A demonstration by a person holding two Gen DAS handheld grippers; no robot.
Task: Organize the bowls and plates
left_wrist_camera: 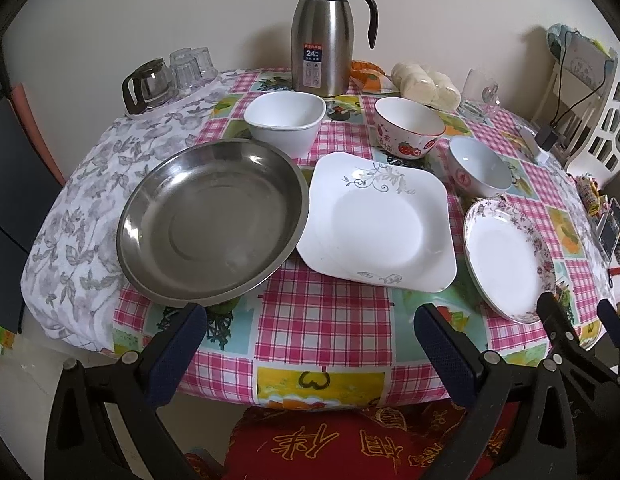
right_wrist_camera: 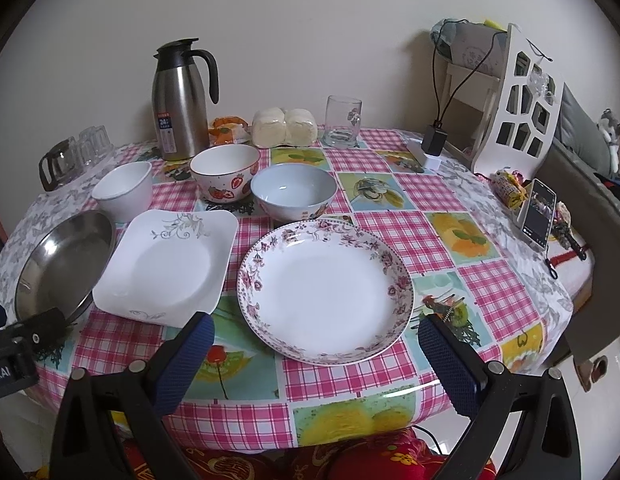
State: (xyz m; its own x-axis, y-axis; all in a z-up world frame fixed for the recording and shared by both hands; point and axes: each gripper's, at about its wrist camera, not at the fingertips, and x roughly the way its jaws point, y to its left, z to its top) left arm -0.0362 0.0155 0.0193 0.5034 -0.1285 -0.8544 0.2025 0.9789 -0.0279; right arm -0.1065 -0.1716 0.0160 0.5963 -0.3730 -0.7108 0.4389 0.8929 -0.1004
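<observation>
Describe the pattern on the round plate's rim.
Pink and purple flowers ring the round plate, its centre plain white; clearest in the right wrist view.

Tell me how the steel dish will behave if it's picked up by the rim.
The steel dish looks thin and shallow, so it is probably light and stiff. Its polished surface may slip between the fingers. Its near rim seems to sit on a green thing, so it might rock when touched.

Your left tool (left_wrist_camera: 310, 344) hangs wide open over a bare strip of desk (left_wrist_camera: 329, 320) at the near edge; the steel pan (left_wrist_camera: 214, 224) and square plate (left_wrist_camera: 377, 220) block the way ahead, touching each other. Your right tool (right_wrist_camera: 315, 344) faces the floral plate (right_wrist_camera: 325, 290). Behind the plates, three bowls stand close together. To the right of the floral plate, the desk lies open up to the phone (right_wrist_camera: 539, 212).
</observation>
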